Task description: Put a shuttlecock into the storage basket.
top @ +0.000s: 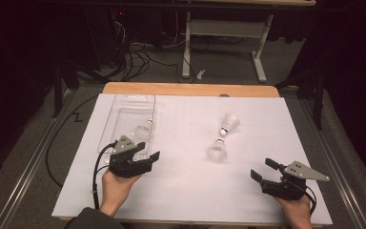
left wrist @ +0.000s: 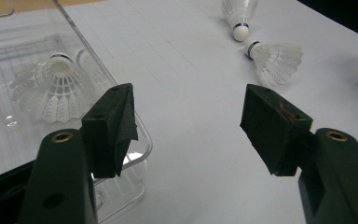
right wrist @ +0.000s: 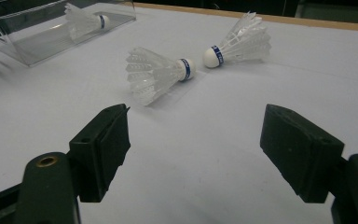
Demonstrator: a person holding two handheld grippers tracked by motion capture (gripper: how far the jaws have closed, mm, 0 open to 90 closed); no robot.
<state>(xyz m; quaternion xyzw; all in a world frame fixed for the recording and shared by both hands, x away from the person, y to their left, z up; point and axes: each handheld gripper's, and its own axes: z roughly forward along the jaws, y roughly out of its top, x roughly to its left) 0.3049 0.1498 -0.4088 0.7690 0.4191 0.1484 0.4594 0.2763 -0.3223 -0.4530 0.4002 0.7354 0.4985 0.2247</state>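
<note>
The fingers [left wrist: 112, 126] of the left gripper [top: 147, 155] are standing wide apart with nothing between them, and the right gripper [top: 262, 169] is likewise spreading its jaws wide over bare sheet.

Going from left to right in the high view: a clear plastic tray [top: 124, 102] is lying on the left part of the white sheet [top: 190, 191] that is covering the wooden table [top: 190, 88]. One shuttlecock [top: 143, 129] is resting inside the tray, near its near end. The left gripper is hovering just in front of that near end, with one jaw overlapping the tray's corner in the left gripper view, where the tray's shuttlecock [left wrist: 51, 88] is showing through the clear wall [left wrist: 98, 60].

Near the middle of the sheet, two more shuttlecocks are lying on their sides, cork to cork and nearly touching: the nearer shuttlecock [top: 217, 150] is pointing its skirt toward the person, and the farther shuttlecock [top: 229, 122] is pointing its skirt away. In the right gripper view both are lying ahead of the jaws, well apart from them.

At the right, the right gripper is sitting low near the sheet's front edge, held in the person's right hand [top: 296, 210].
</note>
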